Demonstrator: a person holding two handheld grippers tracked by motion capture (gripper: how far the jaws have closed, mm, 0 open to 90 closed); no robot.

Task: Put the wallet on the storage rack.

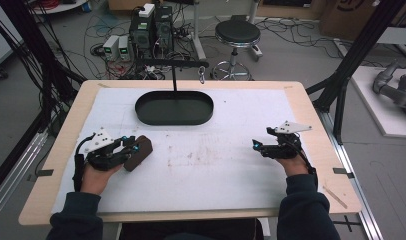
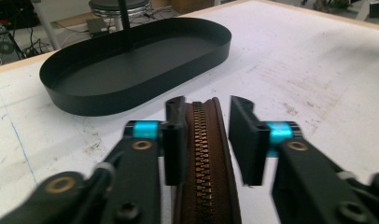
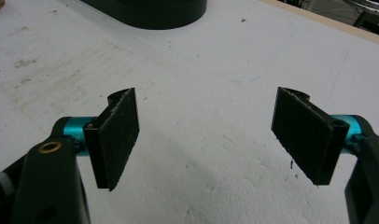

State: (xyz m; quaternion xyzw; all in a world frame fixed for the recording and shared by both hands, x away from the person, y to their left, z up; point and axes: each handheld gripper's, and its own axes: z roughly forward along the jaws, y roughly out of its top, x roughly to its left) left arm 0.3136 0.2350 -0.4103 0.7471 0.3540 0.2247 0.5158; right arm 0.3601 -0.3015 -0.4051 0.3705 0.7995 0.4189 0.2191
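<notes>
A brown zippered pouch lies on the white table cover at the left, zipper up. My left gripper straddles its near end. In the left gripper view the pouch runs between the two pads: the left pad touches its side and the right pad stands a thin gap off, so my left gripper is open around it. My right gripper rests at the right side of the table, held by a hand. In its own view, my right gripper is wide open with only bare table between the pads.
A black oval tray sits at the back centre, just beyond the pouch, with its edge at the top of the right gripper view. A thin black post with a crossbar and hook rises from it. A stool and cables lie behind the table.
</notes>
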